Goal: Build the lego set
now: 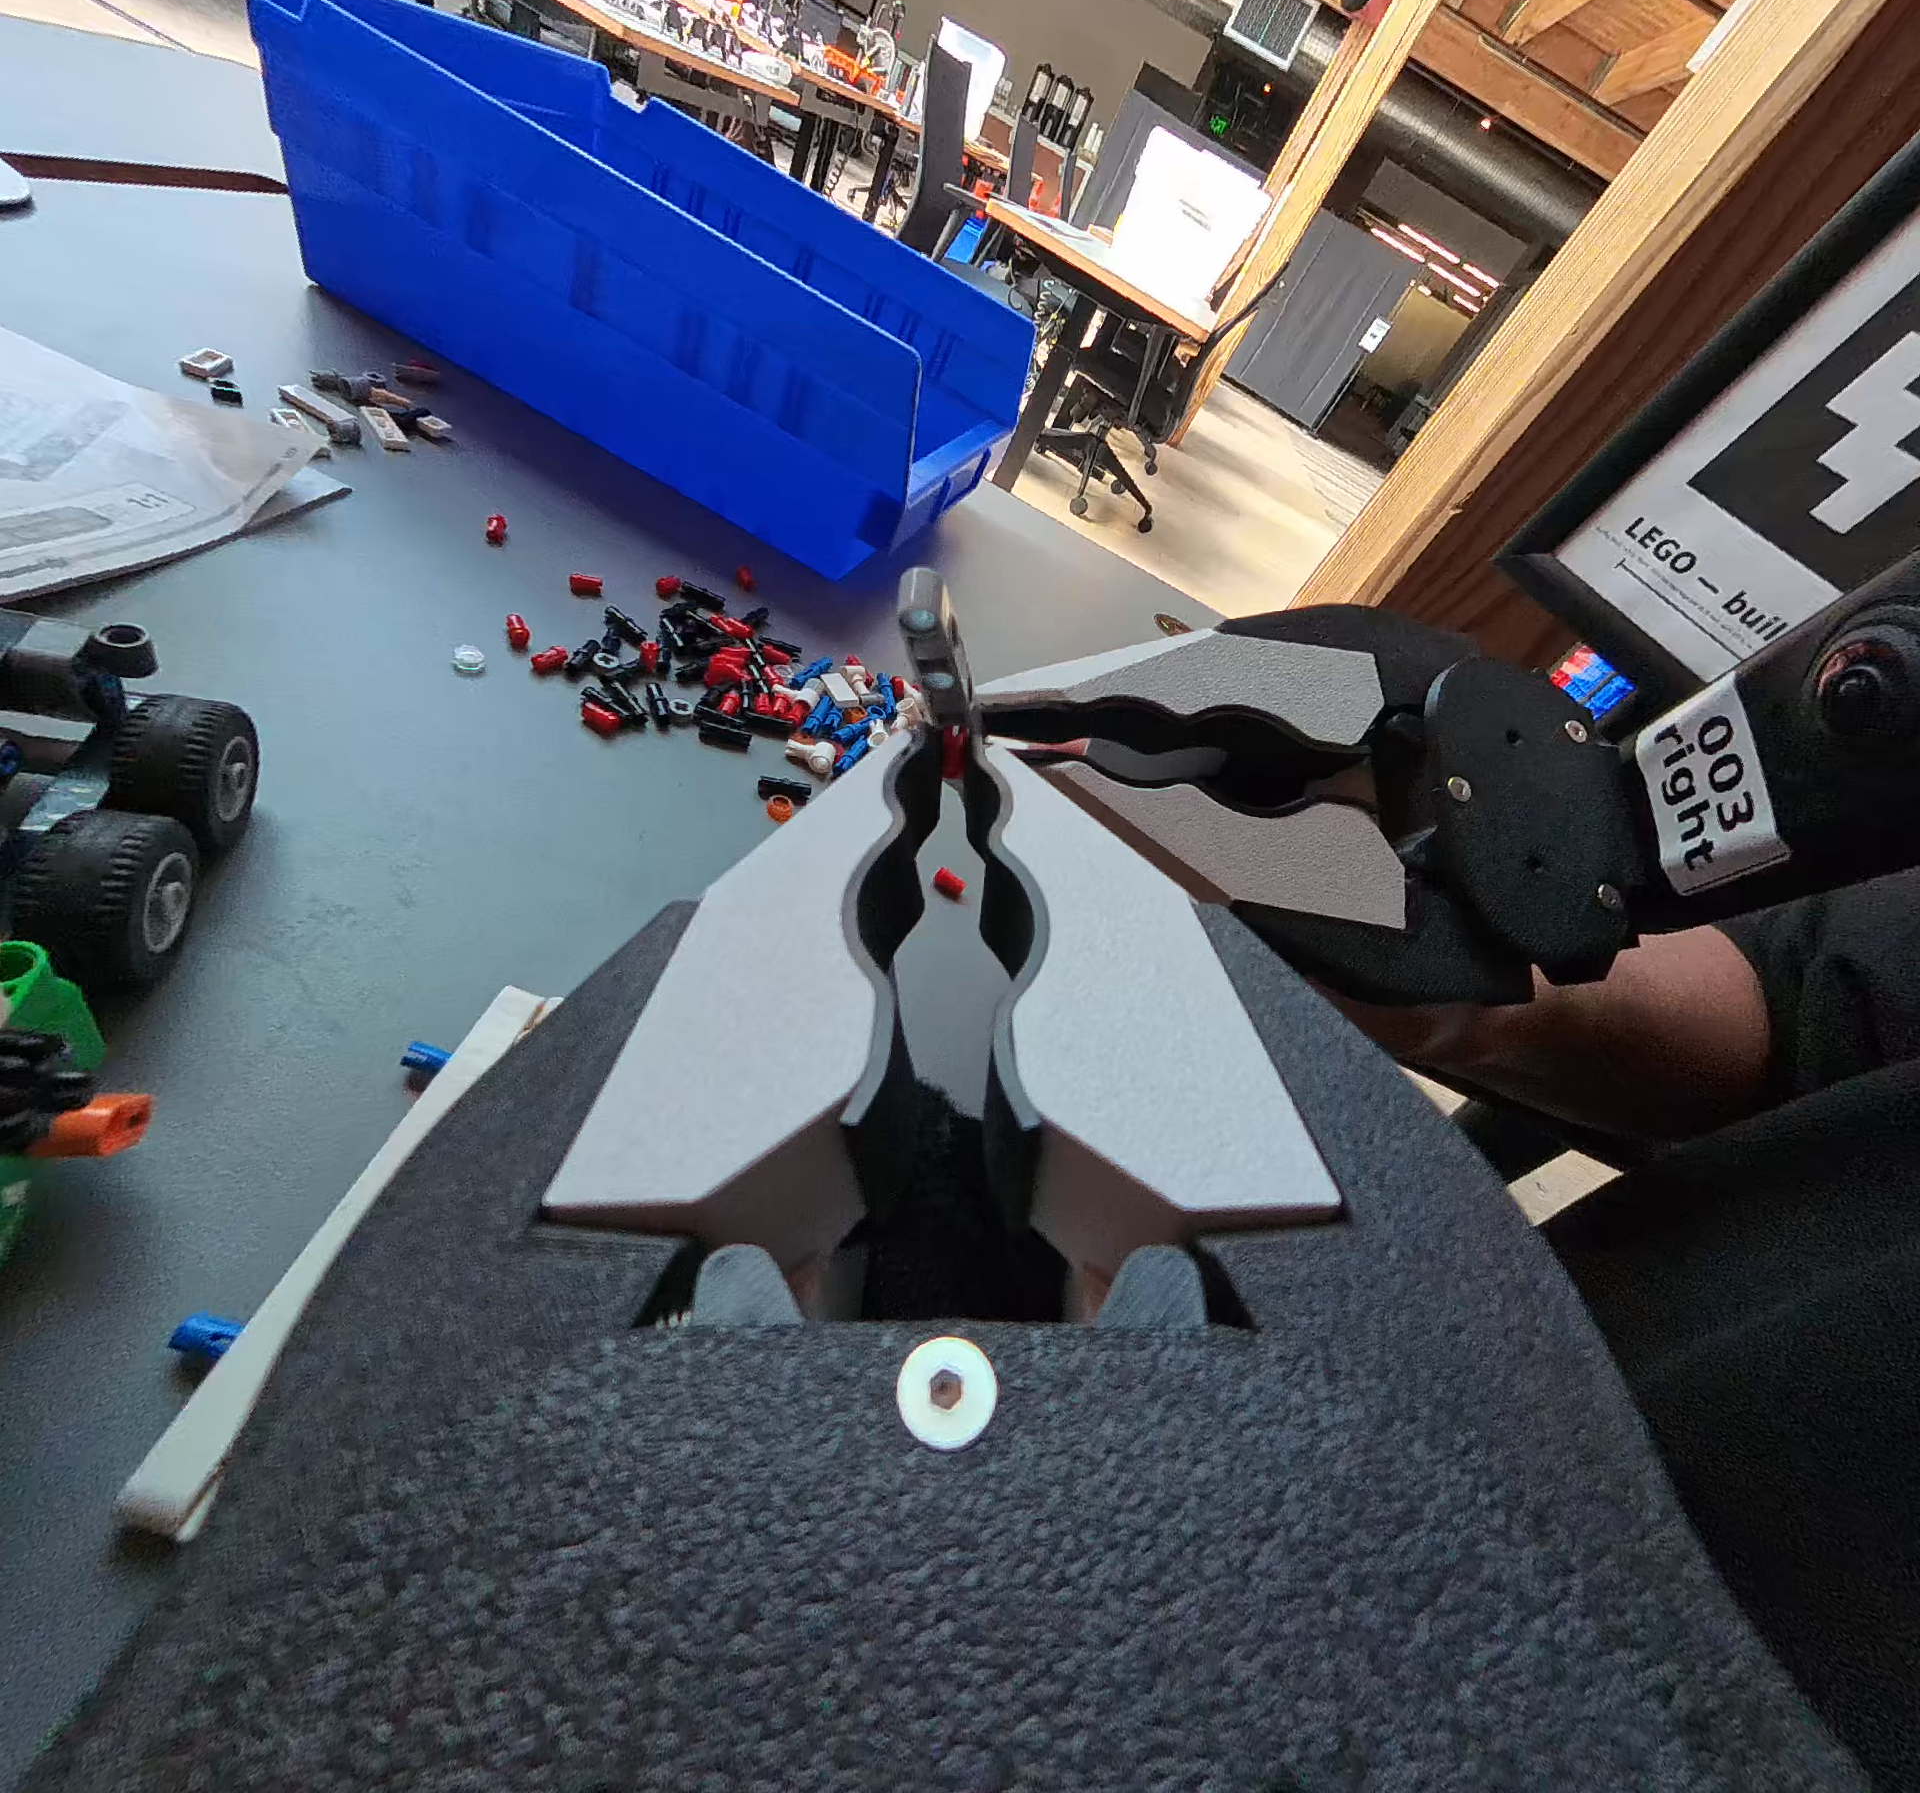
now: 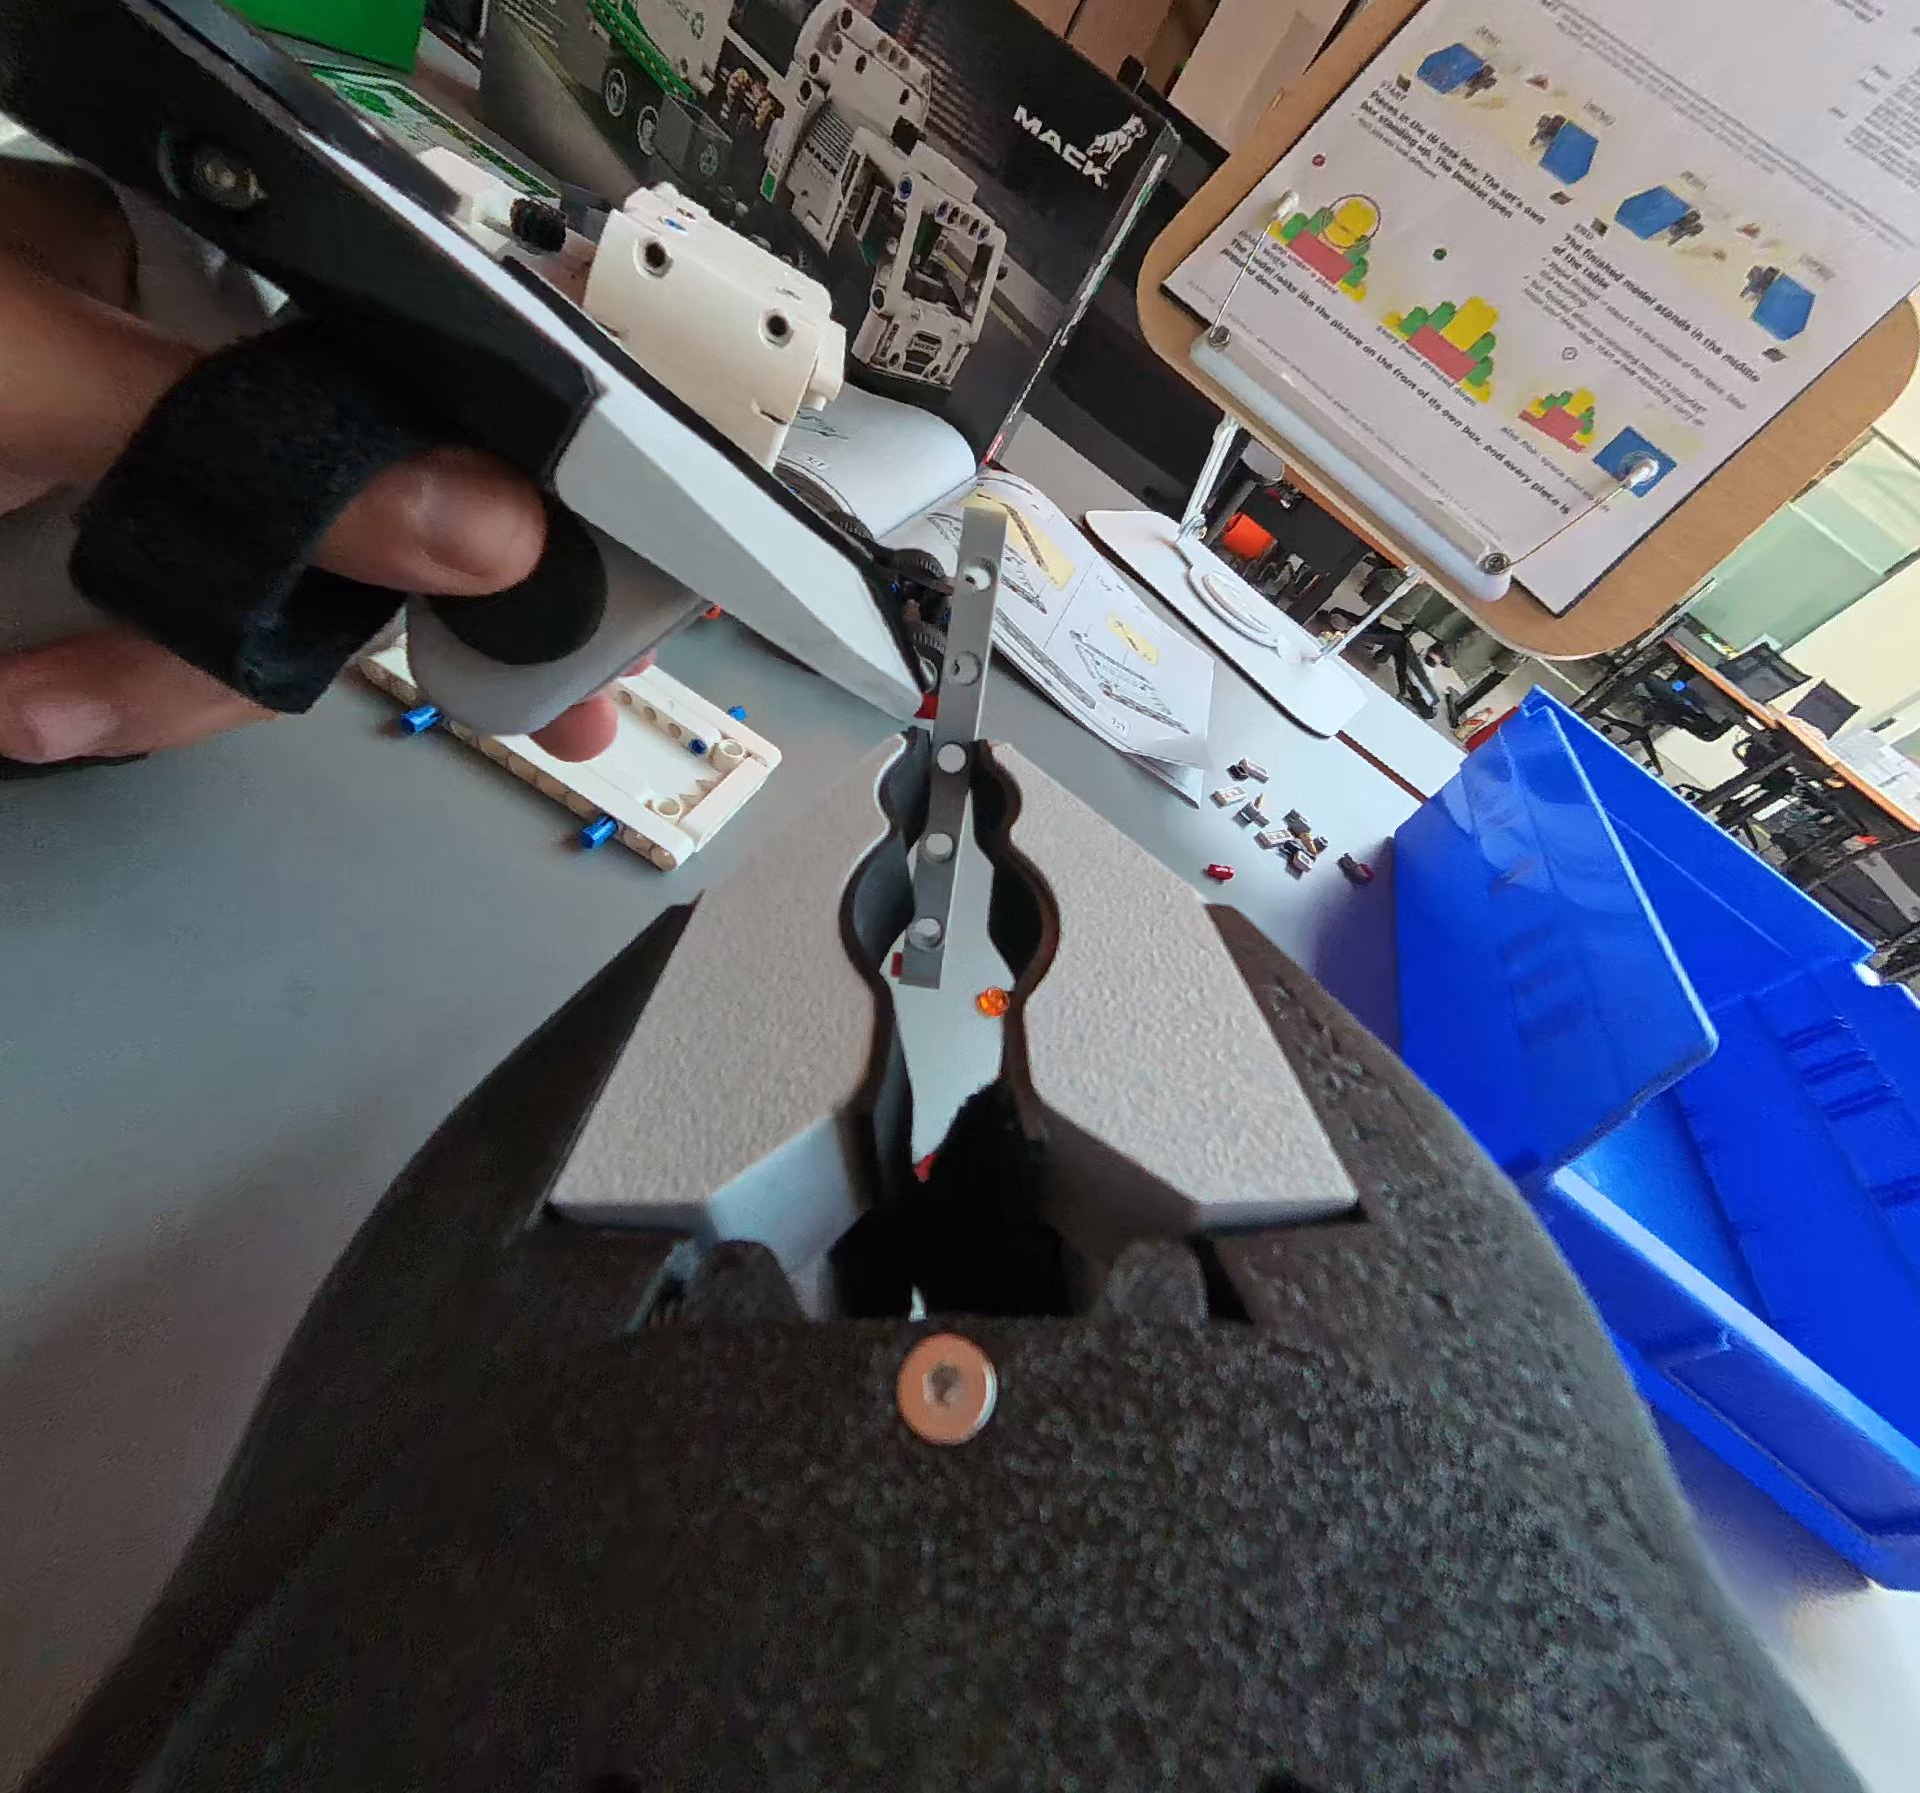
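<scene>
My right gripper [image 2: 951,756] is shut on a long grey beam with holes [image 2: 961,663], which stands nearly upright between the fingers. In the left wrist view it comes in from the right [image 1: 987,704], with the grey beam [image 1: 933,647] sticking up from its tip. My left gripper [image 1: 948,744] is shut on a small red pin [image 1: 952,754], held right against the lower part of the beam. In the right wrist view the left gripper [image 2: 920,694] reaches in from the upper left, and the red pin [image 2: 928,704] touches the beam's side.
A pile of red, black and blue pins [image 1: 717,673] lies on the grey table, before a blue bin [image 1: 623,268]. A wheeled chassis [image 1: 125,787] and booklet [image 1: 104,476] are at left. A white panel [image 2: 634,777], white cab [image 2: 717,309], set box [image 2: 831,133] and instruction stand [image 2: 1558,237] are beyond. Both grippers' tips are close together, under 4 cm apart.
</scene>
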A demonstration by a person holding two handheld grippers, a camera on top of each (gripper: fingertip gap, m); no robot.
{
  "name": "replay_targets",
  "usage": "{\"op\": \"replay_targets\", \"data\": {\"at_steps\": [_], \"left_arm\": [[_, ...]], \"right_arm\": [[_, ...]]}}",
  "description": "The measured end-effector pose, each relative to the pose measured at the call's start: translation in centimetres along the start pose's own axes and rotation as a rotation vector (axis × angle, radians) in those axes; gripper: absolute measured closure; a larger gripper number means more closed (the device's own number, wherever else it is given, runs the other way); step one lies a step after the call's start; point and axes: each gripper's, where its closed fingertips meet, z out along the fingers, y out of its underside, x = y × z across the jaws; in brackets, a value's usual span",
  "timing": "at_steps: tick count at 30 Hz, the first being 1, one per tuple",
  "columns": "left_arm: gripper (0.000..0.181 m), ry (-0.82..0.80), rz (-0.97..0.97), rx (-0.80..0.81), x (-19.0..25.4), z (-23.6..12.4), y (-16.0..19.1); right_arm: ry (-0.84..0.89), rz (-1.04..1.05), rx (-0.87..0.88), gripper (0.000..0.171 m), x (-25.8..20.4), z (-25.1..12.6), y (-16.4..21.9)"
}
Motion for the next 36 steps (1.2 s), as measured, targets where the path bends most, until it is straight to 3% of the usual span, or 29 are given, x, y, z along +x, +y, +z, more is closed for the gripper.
{"op": "replay_targets", "data": {"at_steps": [1,15,22,31,36], "left_arm": [[0.179,0.001,-0.005,0.004,0.0,0.0,0.0],[0.181,0.052,-0.036,0.02,0.4,-0.1,-0.3],[0.181,0.066,-0.047,0.001,0.1,-0.5,-0.2],[0.181,-0.02,0.128,0.006,-0.2,-1.5,-1.2],[0.181,-0.142,0.304,-0.119,-1.0,-2.2,0.1]], "right_arm": [[-0.006,0.015,0.003,0.165,0.0,0.0,0.0],[0.017,-0.117,0.006,0.164,-0.3,-0.2,-0.3],[-0.053,-0.022,0.054,0.165,-0.1,-0.3,-0.6],[-0.043,0.065,0.067,0.165,1.2,-0.5,-0.4],[-0.03,0.179,0.047,0.164,3.1,-1.1,0.9]]}}
